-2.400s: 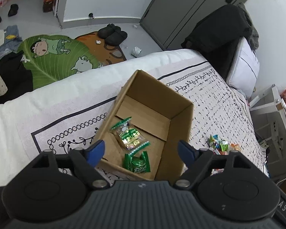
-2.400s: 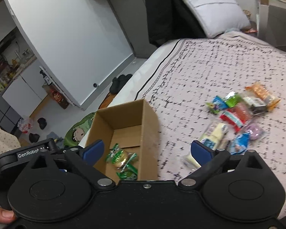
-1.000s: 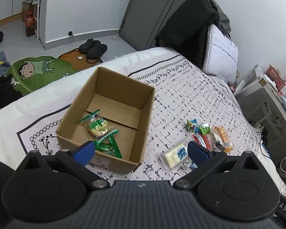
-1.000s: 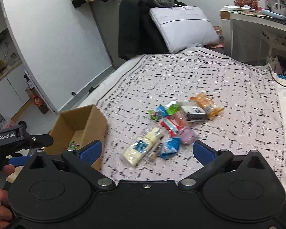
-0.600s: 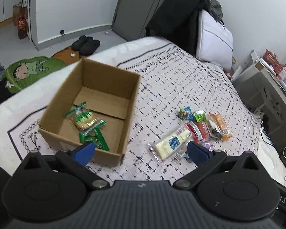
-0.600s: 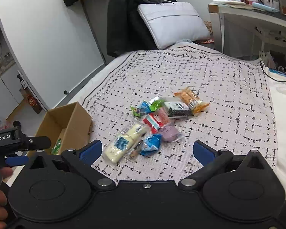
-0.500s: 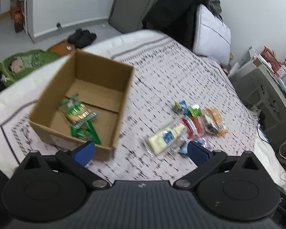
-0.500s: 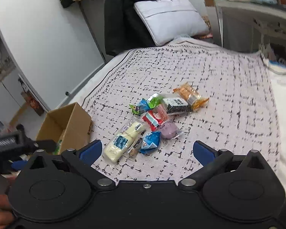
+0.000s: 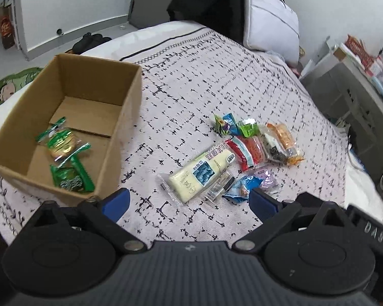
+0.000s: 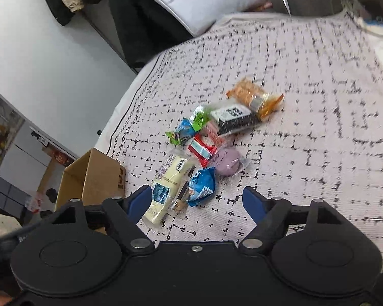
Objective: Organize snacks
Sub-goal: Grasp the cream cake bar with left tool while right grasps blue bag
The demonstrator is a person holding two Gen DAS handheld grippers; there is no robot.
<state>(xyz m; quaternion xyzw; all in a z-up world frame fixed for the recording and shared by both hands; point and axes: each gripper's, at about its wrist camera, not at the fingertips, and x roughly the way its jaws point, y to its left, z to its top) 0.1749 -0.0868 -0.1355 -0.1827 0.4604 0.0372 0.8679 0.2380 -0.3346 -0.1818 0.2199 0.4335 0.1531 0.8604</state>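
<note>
— Woven bedspread [image 9: 191,81], pale with a broken black grid, soft and a little rumpled; a white pillow [image 9: 270,23] leans at the far end. What sits on it?

— Ahead and left of the left gripper [image 9: 189,201], an open cardboard box [image 9: 130,94], matte brown, straight-walled. Inside lie two crinkly green wrappers, one round cookie pack [image 9: 62,141] and one flat green packet [image 9: 71,178] nearer the gripper.

— And the loose snacks?

— A tight cluster straight ahead of both grippers. Closest is a long cream-coloured bar [image 9: 201,170] in clear film with a blue picture label; its long axis runs diagonally, near end toward the box side, far end up and right. Beside it a small glossy blue packet [image 10: 201,187], then a red-and-white wrapper [image 10: 203,148], a round purple sweet [image 10: 226,163] in clear wrap, a black-and-white pack [image 10: 233,118], and farthest an orange crinkled packet [image 10: 252,97].

— The grippers?

— Left one spread wide, blue pads apart, nothing between them. The right gripper [image 10: 196,201] likewise gaping, empty, hovering with the blue packet and bar end just past its fingers
</note>
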